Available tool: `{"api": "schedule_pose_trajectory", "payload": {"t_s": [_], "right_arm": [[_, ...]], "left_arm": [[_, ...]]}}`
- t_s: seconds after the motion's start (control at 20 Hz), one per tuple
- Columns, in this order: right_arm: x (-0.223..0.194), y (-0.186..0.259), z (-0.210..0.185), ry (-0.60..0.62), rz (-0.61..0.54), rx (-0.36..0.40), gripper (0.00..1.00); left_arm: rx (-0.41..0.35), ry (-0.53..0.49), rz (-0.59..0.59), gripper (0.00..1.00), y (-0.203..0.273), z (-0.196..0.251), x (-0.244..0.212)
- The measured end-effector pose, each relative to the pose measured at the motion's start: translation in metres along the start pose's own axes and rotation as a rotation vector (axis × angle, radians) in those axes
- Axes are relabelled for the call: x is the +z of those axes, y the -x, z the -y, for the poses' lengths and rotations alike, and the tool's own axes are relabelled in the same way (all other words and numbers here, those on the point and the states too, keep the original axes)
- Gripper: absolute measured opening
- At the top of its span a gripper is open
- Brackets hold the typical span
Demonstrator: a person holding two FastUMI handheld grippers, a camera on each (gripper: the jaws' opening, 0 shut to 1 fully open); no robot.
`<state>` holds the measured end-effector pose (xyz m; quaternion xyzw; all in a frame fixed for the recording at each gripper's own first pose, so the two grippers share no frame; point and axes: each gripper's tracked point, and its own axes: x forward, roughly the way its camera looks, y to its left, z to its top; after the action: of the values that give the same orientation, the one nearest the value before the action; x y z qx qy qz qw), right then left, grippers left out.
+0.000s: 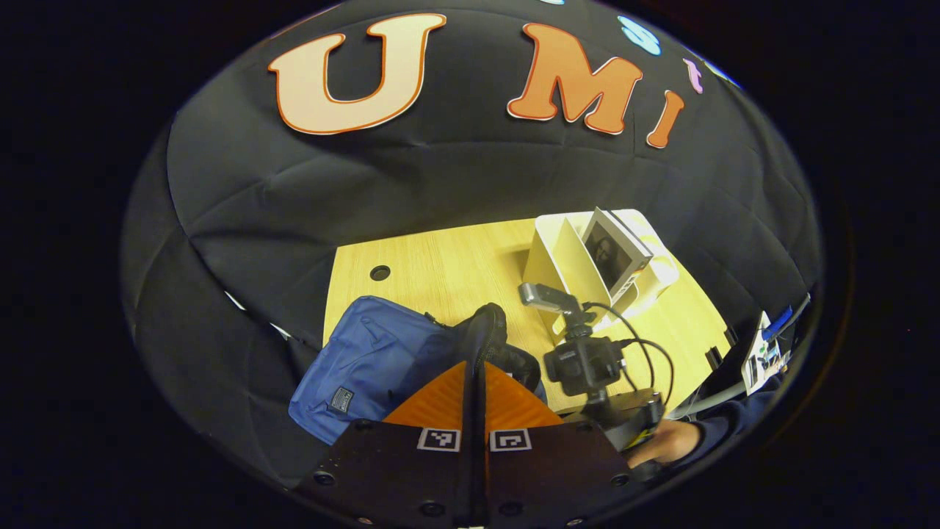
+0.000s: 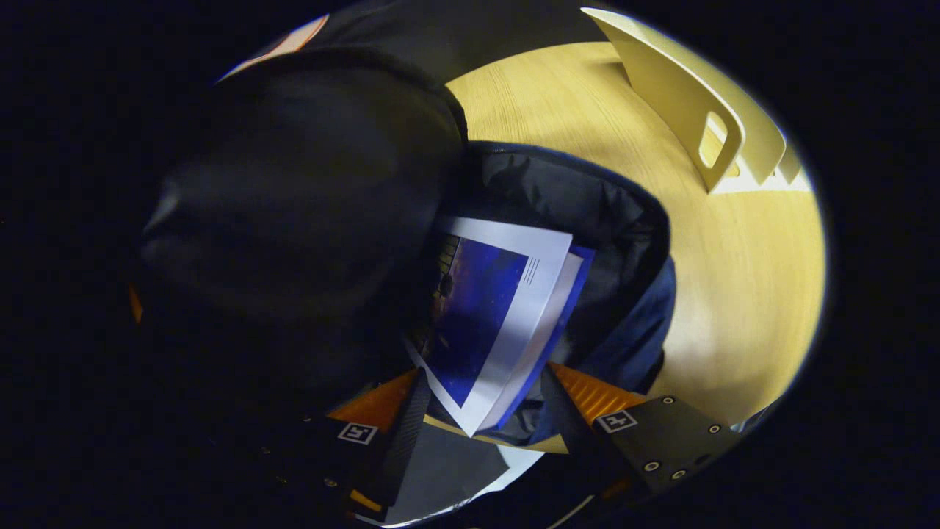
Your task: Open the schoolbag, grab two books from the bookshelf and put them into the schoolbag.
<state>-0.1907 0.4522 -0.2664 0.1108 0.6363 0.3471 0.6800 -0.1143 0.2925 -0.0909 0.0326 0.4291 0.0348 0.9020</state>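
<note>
The blue schoolbag [image 1: 374, 360] lies on the wooden table [image 1: 440, 257]. My left gripper [image 1: 475, 367] is shut on its black flap [image 1: 488, 327] and holds it up. In the right gripper view the flap [image 2: 294, 184] stands to the left and the bag's dark inside [image 2: 587, 198] is open. A book with a blue picture and white border [image 2: 485, 308] lies in the opening on top of a second blue one [image 2: 569, 294]. My right gripper [image 2: 485, 378] is open, its fingers on either side of the book's near corner. The white bookshelf [image 1: 558, 257] holds one more book [image 1: 613, 253].
A hand [image 1: 661, 441] holds the right gripper's body [image 1: 587, 364] beside the bag, with cables trailing off it. The bookshelf's divider [image 2: 683, 95] rises at the far right of the bare table [image 2: 734, 279]. A cable hole [image 1: 380, 272] sits at the table's back left.
</note>
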Motion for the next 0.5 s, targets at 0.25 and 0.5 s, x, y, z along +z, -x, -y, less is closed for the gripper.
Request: {"api": "schedule_pose_trajectory", "payload": {"t_s": [0.25,0.5], "right_arm": [[0.074,0.090,0.040,0.088,0.281,-0.093,0.92],[0.172,0.191,0.096,0.293,0.528,-0.317,0.92]], "left_arm": [[0.007,0.009,0.002,0.01,-0.007,0.006,-0.004],[0.016,0.059,-0.009,0.00,-0.018,0.012,-0.008]]}}
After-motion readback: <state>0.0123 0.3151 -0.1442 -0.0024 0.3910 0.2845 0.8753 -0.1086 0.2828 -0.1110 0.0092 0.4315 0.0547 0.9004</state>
